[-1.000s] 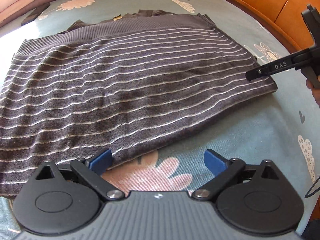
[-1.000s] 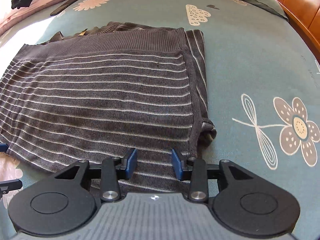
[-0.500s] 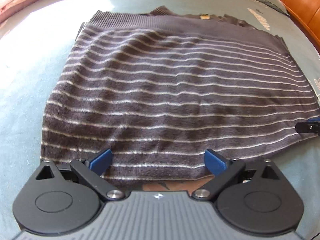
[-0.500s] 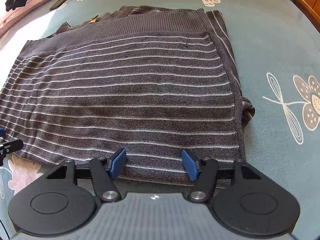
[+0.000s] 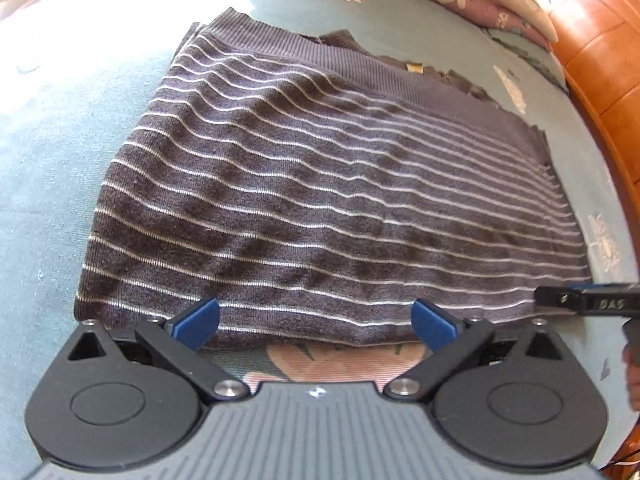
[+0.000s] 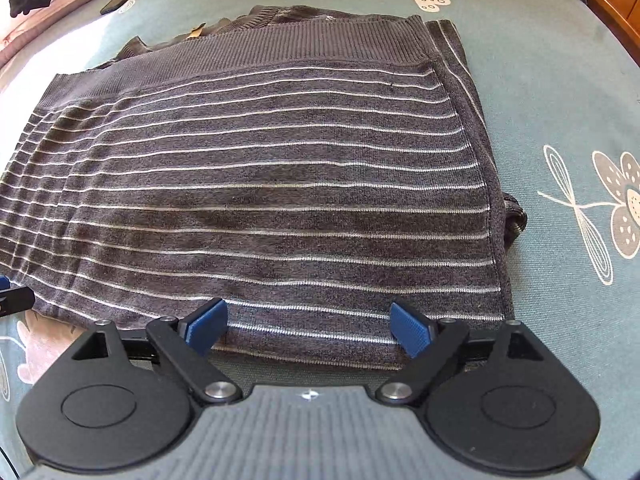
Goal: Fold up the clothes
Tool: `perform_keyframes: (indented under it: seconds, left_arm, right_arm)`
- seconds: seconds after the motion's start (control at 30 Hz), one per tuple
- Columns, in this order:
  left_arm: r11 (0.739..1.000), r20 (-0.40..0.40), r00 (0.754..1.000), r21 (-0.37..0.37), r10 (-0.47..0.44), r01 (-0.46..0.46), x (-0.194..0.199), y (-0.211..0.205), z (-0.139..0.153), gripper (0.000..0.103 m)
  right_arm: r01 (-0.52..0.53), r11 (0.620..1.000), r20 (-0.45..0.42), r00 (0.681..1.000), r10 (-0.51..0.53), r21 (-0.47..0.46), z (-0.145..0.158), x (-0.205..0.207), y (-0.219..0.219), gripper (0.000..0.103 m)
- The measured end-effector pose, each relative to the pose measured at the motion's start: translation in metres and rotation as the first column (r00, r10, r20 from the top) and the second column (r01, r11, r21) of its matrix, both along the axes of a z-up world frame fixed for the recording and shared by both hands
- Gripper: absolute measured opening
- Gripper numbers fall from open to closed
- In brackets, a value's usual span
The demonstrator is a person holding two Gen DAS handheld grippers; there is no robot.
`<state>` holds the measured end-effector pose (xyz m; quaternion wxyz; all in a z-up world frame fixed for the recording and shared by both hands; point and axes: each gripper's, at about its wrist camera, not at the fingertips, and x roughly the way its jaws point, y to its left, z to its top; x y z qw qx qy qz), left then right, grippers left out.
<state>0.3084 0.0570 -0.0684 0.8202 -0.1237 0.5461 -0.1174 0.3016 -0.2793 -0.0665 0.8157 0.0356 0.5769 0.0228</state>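
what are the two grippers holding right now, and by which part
Nothing. The left gripper and the right gripper are both open at the near edge of the folded dark grey white-striped knit sweater, not clamped on it.

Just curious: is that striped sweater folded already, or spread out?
Folded. The striped sweater lies doubled, its ribbed hem on top of another layer.

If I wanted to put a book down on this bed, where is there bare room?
Open bedsheet lies right of the striped sweater, toward the wooden frame. More lies left of it in the left view. The near edge is crowded: both grippers' fingers hover there.
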Motion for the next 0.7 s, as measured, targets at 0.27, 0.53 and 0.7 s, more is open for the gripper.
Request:
perform_keyframes:
  seconds: [0.27,0.53,0.7]
  left_arm:
    - [0.907,-0.064,0.935,-0.227,0.349,-0.354,-0.019,0.092,0.001,0.093]
    - [0.687,-0.227,0.832,-0.477,0.506,-0.548,-0.033,0.157,-0.058,0.075]
    - [0.579,-0.245,0.829,-0.616,0.503,-0.534,-0.028,0.166,-0.080,0.075]
  right_arm:
    - [-0.282,0.956,0.101,0.952,0.290,-0.084,0.023,-0.004,0.091,0.090]
    - [-0.494,0.863,0.205,0.838,0.506,-0.109,0.037,0.002,0.188,0.090]
    - [-0.548,0.820,0.236,0.785,0.573,-0.168,0.038,-0.002,0.220,0.090]
